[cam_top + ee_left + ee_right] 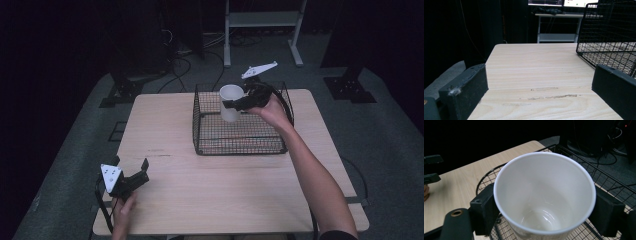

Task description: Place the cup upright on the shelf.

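One white cup [230, 102], upright and empty, is clamped between the jaws of the right gripper [239, 103] above the black wire basket [240, 145]. Nearer the person, the left gripper [131, 172] sits wide open over the pale wooden table [200, 185]. Grey carpet [385, 145], cables and a white stand [262, 20] surround it in a dark room.

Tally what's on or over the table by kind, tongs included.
Cup: 1
Basket: 1
Tongs: 2, left tongs and right tongs
Total: 4
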Demonstrator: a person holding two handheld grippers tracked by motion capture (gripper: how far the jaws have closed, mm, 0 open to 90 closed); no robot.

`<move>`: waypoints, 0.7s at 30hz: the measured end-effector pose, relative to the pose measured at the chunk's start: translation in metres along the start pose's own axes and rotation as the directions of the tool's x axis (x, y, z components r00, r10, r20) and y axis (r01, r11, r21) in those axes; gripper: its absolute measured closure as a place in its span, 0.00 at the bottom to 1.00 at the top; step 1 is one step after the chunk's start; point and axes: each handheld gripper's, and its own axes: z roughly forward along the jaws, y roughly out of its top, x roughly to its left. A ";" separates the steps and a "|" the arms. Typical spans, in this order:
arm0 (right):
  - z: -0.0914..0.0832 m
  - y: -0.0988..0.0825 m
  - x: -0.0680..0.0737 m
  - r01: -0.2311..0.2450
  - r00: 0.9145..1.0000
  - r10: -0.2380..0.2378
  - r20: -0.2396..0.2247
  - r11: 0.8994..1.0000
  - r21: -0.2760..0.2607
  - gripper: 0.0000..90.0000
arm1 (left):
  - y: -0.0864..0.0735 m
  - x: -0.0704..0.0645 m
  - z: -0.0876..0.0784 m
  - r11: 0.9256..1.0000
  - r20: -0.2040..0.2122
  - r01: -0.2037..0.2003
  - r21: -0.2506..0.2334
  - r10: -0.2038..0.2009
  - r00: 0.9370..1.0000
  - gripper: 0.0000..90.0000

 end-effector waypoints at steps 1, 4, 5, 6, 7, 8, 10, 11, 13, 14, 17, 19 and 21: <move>0.002 -0.001 -0.002 -0.007 1.000 0.007 -0.003 1.000 -0.003 0.22 | 0.000 0.000 0.000 1.000 0.000 0.001 0.000 -0.001 1.000 0.00; 0.009 -0.006 -0.008 -0.026 1.000 0.026 -0.005 1.000 0.008 0.22 | 0.000 0.000 0.000 1.000 0.000 0.002 0.000 -0.002 1.000 0.00; 0.011 -0.007 -0.009 -0.027 1.000 0.027 -0.003 1.000 0.014 0.22 | 0.000 0.000 0.000 1.000 0.001 0.001 0.000 -0.001 1.000 0.00; 0.013 -0.008 -0.010 -0.031 1.000 0.031 -0.003 0.999 0.015 0.22 | 0.000 0.000 0.000 1.000 0.001 0.001 0.000 -0.001 1.000 0.00; 0.015 -0.009 -0.012 -0.037 0.999 0.037 -0.006 0.999 0.016 0.22 | 0.000 0.000 0.000 1.000 0.001 0.000 0.000 0.000 1.000 0.00; 0.018 -0.010 -0.013 -0.040 0.999 0.040 -0.009 0.999 0.016 0.22 | 0.000 0.000 0.000 1.000 0.001 -0.001 0.000 0.001 1.000 0.00; 0.023 -0.012 -0.014 -0.043 0.999 0.044 -0.014 0.999 0.024 0.22 | 0.000 0.000 0.000 1.000 0.000 0.000 0.000 0.000 1.000 0.00; 0.025 -0.014 -0.015 -0.042 0.999 0.043 -0.012 0.999 0.031 0.22 | 0.000 0.000 0.000 1.000 0.000 0.001 0.000 -0.001 1.000 0.00; 0.029 -0.015 -0.015 -0.035 0.999 0.036 -0.010 0.999 0.037 0.22 | 0.000 0.000 0.000 1.000 0.000 0.001 -0.001 -0.001 1.000 0.00; 0.031 -0.016 -0.016 -0.039 0.999 0.039 -0.009 0.998 0.040 0.22 | 0.000 0.000 0.000 1.000 0.000 0.000 -0.001 0.000 1.000 0.00; 0.035 -0.019 -0.018 -0.043 0.999 0.044 -0.010 0.998 0.047 0.22 | 0.000 0.000 0.000 1.000 -0.001 -0.001 0.000 0.001 1.000 0.00; 0.039 -0.021 -0.020 -0.047 0.999 0.048 -0.006 0.997 0.053 0.22 | 0.000 0.000 0.000 1.000 -0.003 0.003 0.000 -0.003 1.000 0.00; 0.043 -0.024 -0.024 -0.060 0.998 0.060 -0.004 0.996 0.064 0.22 | 0.000 0.000 0.000 1.000 -0.004 0.005 0.001 -0.005 1.000 0.00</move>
